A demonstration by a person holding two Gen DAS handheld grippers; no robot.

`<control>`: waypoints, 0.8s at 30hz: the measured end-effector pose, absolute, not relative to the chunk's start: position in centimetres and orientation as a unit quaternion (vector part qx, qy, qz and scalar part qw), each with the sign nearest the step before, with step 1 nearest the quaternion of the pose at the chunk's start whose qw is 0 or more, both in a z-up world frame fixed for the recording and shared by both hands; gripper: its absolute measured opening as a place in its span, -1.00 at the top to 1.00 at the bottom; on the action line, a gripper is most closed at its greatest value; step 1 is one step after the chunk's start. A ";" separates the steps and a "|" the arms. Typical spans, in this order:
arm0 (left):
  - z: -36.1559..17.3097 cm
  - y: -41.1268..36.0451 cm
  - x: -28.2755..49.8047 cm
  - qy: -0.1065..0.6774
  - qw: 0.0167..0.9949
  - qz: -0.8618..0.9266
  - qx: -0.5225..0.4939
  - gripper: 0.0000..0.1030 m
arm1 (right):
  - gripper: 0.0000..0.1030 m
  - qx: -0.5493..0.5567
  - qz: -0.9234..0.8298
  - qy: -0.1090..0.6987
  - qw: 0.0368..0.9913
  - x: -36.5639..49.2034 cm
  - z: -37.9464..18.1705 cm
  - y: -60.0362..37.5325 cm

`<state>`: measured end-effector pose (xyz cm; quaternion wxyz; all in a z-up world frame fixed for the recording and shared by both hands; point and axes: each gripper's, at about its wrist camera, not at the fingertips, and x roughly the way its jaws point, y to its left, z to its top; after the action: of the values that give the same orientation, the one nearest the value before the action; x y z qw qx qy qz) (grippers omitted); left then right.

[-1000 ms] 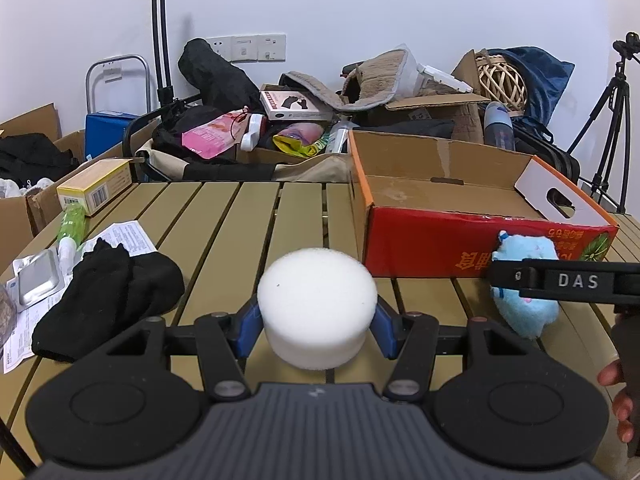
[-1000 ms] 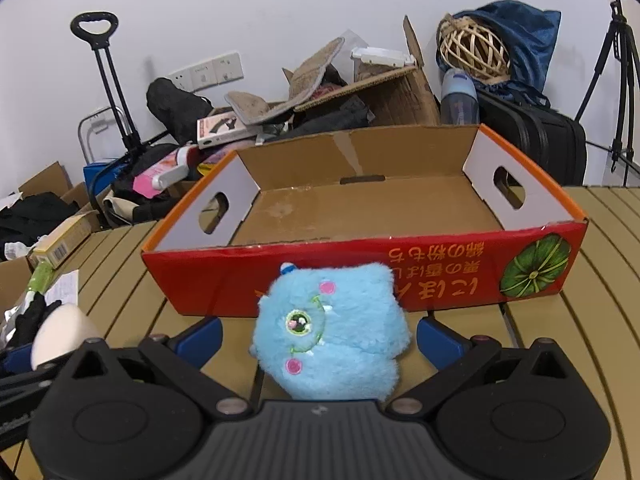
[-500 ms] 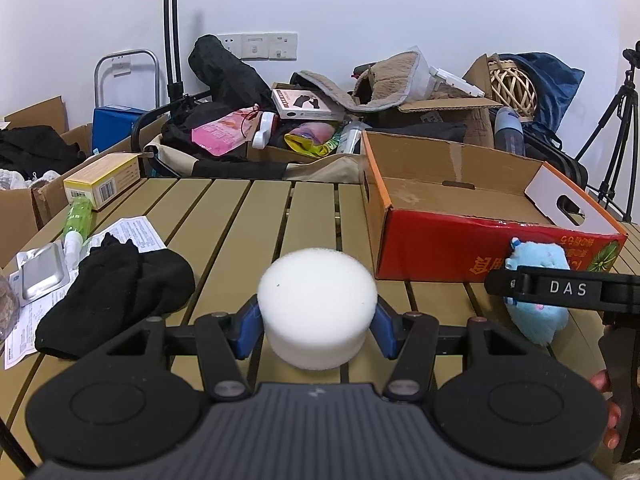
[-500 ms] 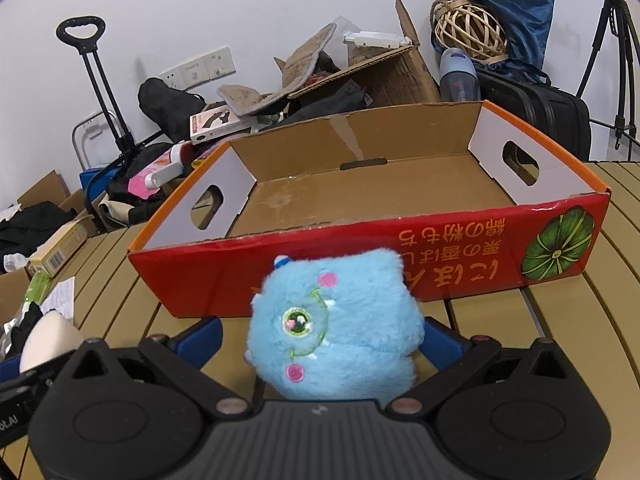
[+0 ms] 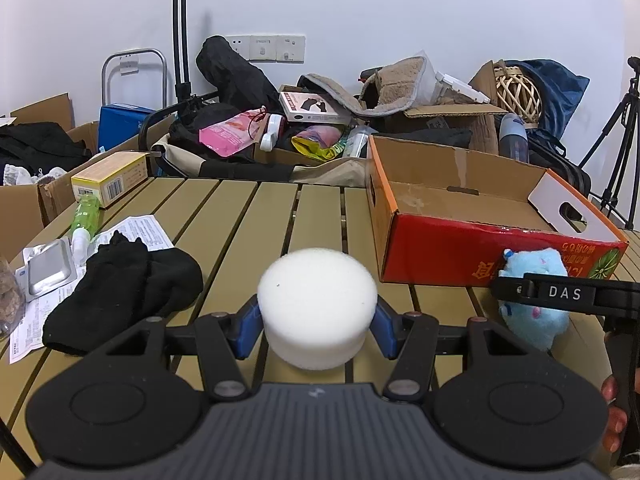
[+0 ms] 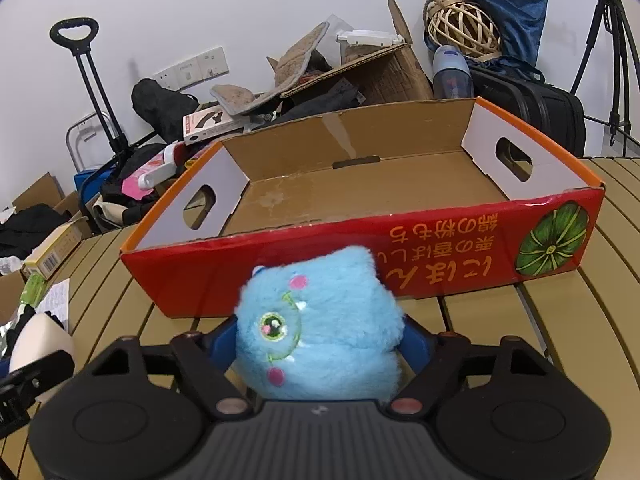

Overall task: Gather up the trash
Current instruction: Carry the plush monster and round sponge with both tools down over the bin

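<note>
Your right gripper (image 6: 320, 344) is closing its jaws around the blue plush toy (image 6: 320, 320) just before the red cardboard box (image 6: 440, 256), so squeeze it squarely, while your left gripper (image 5: 316, 320) clamps the white foam puck (image 5: 316, 300), whose underside stays hidden.

The blue plush toy (image 6: 320, 336) hides the pads of the right gripper's (image 6: 320, 346) closing jaws.
</note>
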<state>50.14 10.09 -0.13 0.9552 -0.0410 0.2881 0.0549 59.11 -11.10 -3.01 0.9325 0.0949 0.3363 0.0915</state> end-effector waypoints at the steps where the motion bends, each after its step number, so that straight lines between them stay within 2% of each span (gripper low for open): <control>1: -0.1 10.1 50.0 0.288 0.955 0.055 -0.042 -0.10 | -0.50 0.096 0.091 0.335 0.933 59.0 -3.0 -11.2; 24: 3.9 8.1 42.9 0.268 0.962 0.037 -0.039 -0.10 | -0.47 0.108 0.110 0.301 0.941 50.6 1.8 -12.6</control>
<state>42.85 8.10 3.90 0.9620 -0.0392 0.2678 0.0369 50.61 -12.61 1.80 0.9413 0.1077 0.3005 0.1100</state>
